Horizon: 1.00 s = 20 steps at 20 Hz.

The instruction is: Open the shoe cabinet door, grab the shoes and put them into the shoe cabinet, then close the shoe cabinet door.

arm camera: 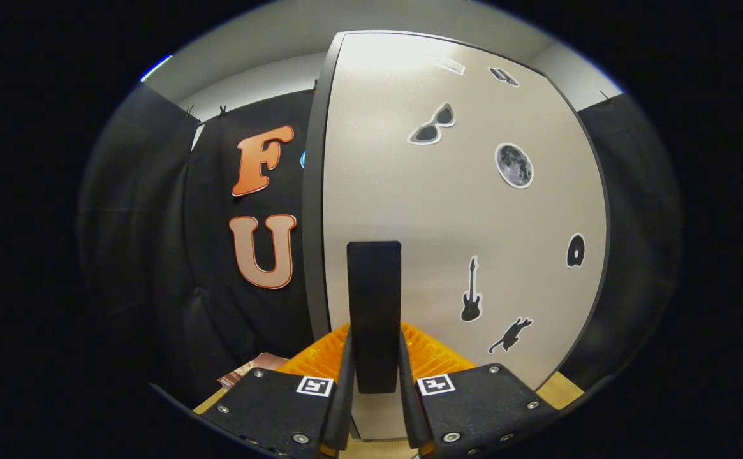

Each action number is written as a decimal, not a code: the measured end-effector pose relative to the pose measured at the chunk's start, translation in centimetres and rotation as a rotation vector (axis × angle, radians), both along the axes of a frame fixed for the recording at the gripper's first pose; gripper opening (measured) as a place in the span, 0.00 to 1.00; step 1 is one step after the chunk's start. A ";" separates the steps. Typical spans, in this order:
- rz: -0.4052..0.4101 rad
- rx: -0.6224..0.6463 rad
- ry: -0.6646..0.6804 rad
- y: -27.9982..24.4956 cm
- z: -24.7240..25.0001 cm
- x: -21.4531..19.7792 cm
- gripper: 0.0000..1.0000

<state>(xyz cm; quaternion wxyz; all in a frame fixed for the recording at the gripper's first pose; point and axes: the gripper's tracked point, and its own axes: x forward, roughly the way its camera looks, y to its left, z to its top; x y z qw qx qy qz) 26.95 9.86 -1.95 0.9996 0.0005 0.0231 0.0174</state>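
Black upright handle (374, 312) on the pale grey cabinet door (460, 217) sits clamped in the gripper (374, 373); a skewed pull could slip it free.

Claw (375, 357) fingers clamped both sides of black handle (374, 306) on pale sticker-dotted cabinet door (448, 210).

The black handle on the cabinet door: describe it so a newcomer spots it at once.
Find the pale grey shoe cabinet door dotted with stickers. Low on it stands the black handle, the gripper shut on its sides. Unlike the small flat stickers, it is one tall, raised bar.
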 end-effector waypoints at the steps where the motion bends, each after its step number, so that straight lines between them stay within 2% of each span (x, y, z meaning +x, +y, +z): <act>1: 0.007 0.004 -0.003 0.0 0.1 -0.4 0.32; 9: 0.018 0.068 -0.032 -2.6 0.4 -7.1 0.31; 20: 0.020 0.092 -0.045 -6.5 0.7 -12.4 0.29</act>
